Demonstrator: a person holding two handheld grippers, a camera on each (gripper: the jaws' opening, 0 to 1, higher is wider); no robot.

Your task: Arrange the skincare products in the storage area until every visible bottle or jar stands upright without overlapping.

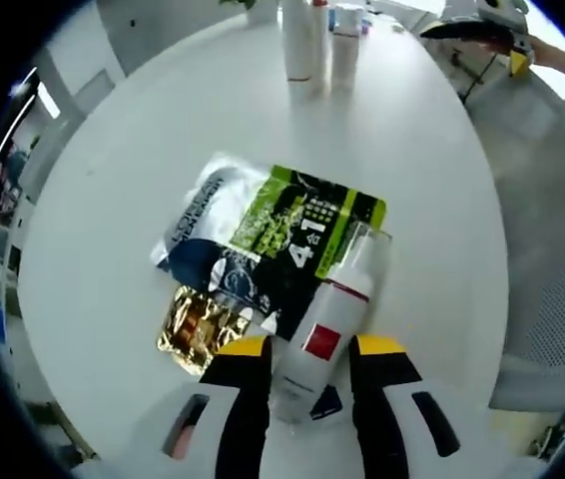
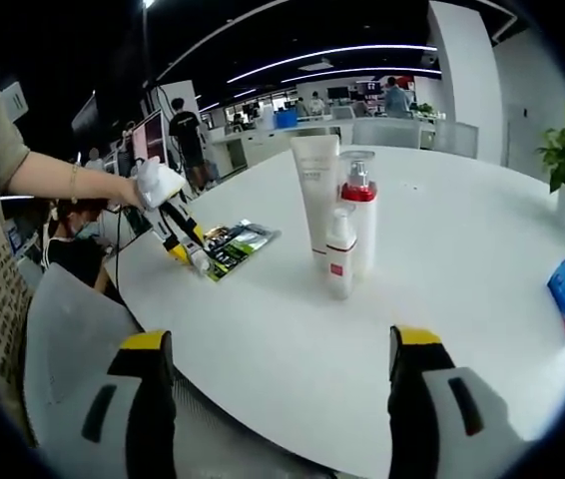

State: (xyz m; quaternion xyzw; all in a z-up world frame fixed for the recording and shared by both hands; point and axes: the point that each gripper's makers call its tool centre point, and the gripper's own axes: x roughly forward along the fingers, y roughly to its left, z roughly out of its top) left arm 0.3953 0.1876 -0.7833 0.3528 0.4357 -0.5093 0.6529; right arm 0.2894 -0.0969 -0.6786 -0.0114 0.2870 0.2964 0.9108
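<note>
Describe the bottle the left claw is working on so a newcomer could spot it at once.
On the round white table, find the pile of flat sachets. The bottle lies across them between the left claw jaws: white, red square label, clear cap, unlike the upright bottles beyond.

i can read "4 in 1" in large print on the green and black sachet (image 1: 302,235); the lettering on the white and navy sachet (image 1: 203,225) is too blurred.
</note>
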